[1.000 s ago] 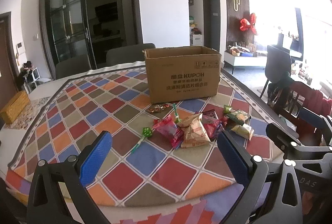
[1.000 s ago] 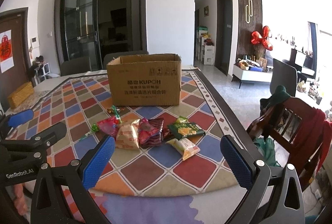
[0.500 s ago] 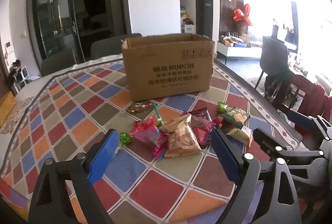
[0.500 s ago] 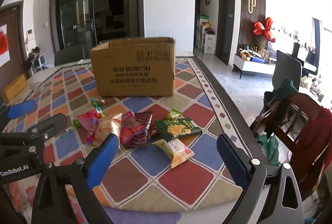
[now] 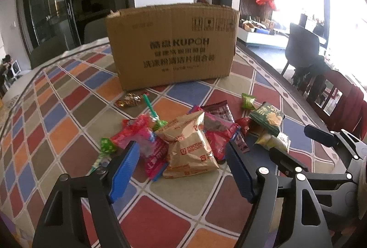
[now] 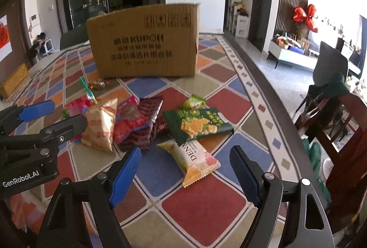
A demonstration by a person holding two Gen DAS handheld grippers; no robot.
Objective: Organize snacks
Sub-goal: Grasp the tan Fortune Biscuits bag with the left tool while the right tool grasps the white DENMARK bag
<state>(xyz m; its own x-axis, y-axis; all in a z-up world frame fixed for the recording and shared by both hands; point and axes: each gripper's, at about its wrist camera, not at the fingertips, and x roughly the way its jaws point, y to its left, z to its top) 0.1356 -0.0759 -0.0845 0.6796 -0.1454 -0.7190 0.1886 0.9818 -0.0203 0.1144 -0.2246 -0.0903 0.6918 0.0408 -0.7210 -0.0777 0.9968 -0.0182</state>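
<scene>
Two hand-held grippers, left hand-held gripper (image 5: 182, 164) and right hand-held gripper (image 6: 184, 168), jaws just narrowing yet empty, we reach toward; next, pinch the tan crinkled foil biscuit packet (image 5: 189, 148) ahead.

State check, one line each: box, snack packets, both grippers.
cardboard box: upright on the tablecloth, inside hidden.
fortune biscuit packet: sealed, lying in the pile.
green cracker packet: sealed, flat, overlapping the pale packet.
pale packet: sealed, flat, nearest the right gripper.
left gripper: open, jaws just closing, nothing gripped.
right gripper: open, jaws just closing, nothing gripped.
</scene>
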